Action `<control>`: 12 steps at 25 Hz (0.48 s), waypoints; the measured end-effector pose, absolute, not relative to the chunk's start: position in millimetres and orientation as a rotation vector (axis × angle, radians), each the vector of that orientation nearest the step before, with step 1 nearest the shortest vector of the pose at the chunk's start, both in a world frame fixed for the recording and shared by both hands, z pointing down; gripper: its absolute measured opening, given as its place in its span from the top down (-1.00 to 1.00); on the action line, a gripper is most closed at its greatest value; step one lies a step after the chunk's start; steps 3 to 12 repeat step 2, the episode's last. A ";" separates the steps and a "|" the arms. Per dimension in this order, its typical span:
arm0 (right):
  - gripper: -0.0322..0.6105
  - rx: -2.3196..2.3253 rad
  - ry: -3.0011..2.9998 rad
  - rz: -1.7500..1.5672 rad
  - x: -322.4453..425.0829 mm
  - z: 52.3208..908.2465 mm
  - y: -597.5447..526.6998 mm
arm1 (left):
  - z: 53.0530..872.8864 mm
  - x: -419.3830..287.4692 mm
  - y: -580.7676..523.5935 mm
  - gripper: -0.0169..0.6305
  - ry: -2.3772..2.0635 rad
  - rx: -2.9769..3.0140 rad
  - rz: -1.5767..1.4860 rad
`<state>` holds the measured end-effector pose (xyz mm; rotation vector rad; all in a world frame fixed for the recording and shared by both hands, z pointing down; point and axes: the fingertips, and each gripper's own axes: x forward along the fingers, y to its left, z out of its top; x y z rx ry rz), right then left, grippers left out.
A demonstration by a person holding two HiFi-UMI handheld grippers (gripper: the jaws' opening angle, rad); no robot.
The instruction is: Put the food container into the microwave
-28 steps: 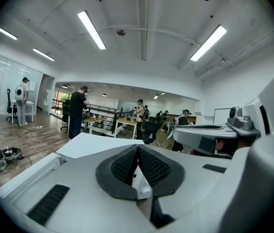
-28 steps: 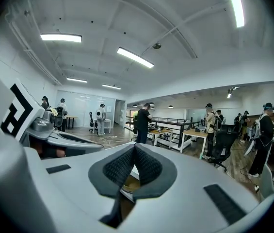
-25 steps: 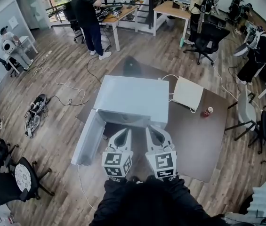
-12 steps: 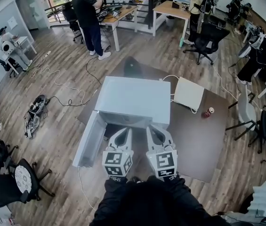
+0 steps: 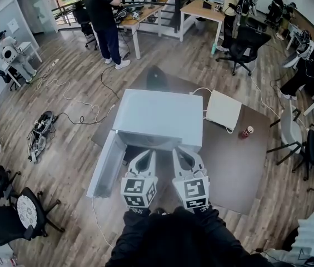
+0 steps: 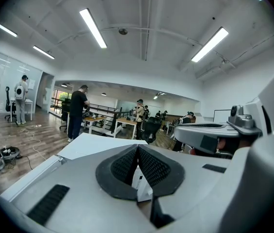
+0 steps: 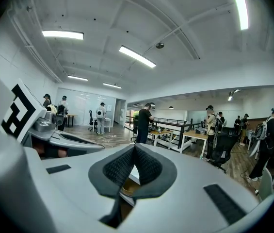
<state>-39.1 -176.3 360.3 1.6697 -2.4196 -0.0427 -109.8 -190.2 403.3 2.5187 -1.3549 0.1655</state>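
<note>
Head view showing left hand-held gripper and right hand-held gripper side by side, pointing at open mouth of microwave on bench. Both appearing to be clenching thin white rim of food container, hidden from above beneath them. Container probably handling light, thin-walled, flexing. Opposite rim pinches suiting it; tilting risking spill.

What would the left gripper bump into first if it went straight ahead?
Probably the microwave: the left gripper points at its open front. Whether it would slip inside or hit the edge is unclear.
</note>
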 end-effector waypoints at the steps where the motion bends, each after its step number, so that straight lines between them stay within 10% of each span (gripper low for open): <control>1: 0.83 1.668 -2.419 -0.044 -41.4 360.4 -177.9 | 403.6 -112.0 -191.9 0.85 -1.354 2.518 0.166; 12: 0.83 1.667 -2.418 -0.046 -43.6 360.5 -179.6 | 404.0 -114.2 -193.6 0.85 -1.354 2.517 0.167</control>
